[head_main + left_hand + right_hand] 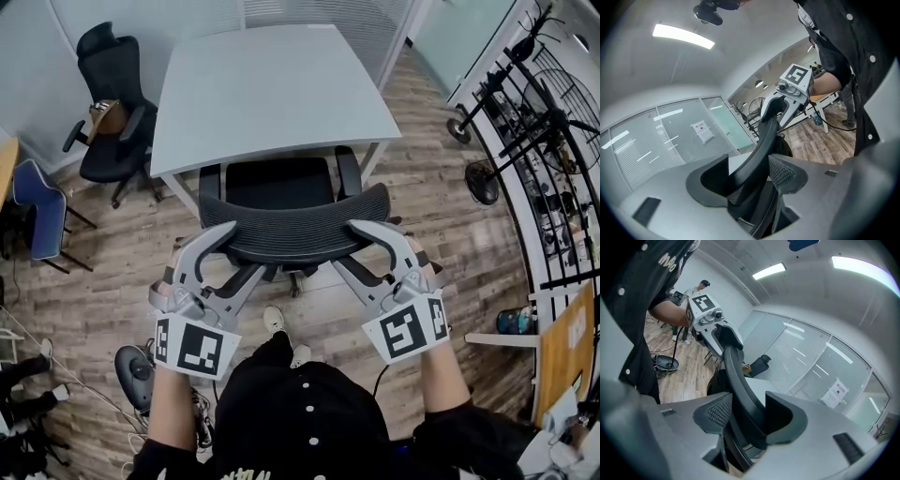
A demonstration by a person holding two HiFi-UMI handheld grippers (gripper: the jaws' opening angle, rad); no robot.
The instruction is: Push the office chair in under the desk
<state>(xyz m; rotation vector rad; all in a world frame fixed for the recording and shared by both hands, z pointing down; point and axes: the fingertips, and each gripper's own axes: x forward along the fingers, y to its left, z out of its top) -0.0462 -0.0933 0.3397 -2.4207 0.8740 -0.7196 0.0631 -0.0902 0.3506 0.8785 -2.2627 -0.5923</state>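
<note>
A black mesh office chair stands in front of the pale grey desk (272, 84), its seat (281, 183) partly under the desk's near edge. The curved top of its backrest (295, 225) faces me. My left gripper (234, 251) is clamped over the left end of that top rim, and my right gripper (361, 246) over the right end. In the left gripper view the rim (764, 140) runs between the left gripper's (750, 176) jaws, which press on it. The right gripper view shows the same rim (736, 371) pinched by the right gripper (747, 418).
A second black office chair (112, 103) stands left of the desk, with a blue chair (33, 202) nearer the left edge. Right of the desk are a floor fan (483, 183) and a wire rack (548, 141). A wooden board (562, 352) leans at the lower right.
</note>
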